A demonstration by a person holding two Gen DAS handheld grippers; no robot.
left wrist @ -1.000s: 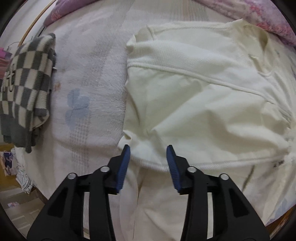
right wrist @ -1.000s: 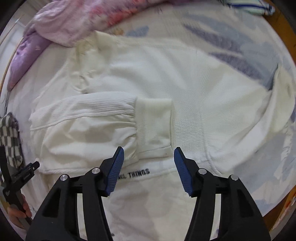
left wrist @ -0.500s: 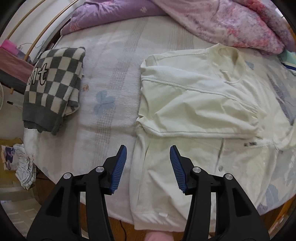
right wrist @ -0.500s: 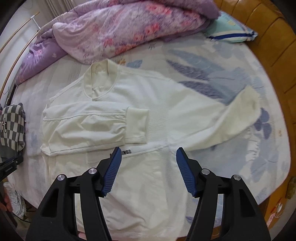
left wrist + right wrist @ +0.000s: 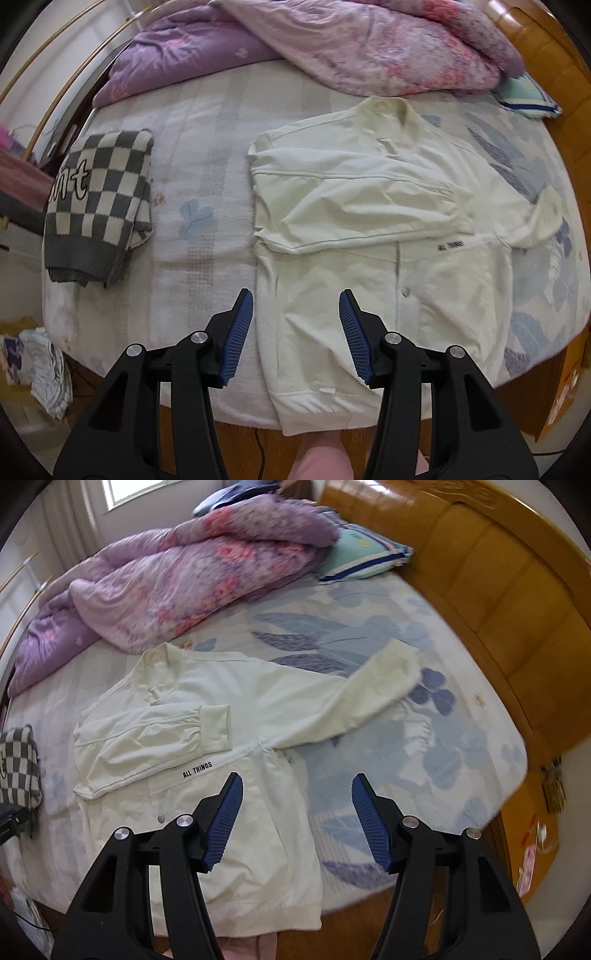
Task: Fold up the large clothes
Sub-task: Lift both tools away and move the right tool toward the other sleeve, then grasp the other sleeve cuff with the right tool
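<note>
Folding is partly done: the cream jacket is spread flat at the centre of the bed, one sleeve already laid across the chest, the other sleeve left stretched toward the upper right. Both claws are held released above it, the left gripper and the right gripper alike, with nothing grasped. If only a single layer is pinched, the folded sleeve could be dragged askew. Counted: one jacket, one folded checkered sweater at the left, one purple quilt, one pillow.
</note>
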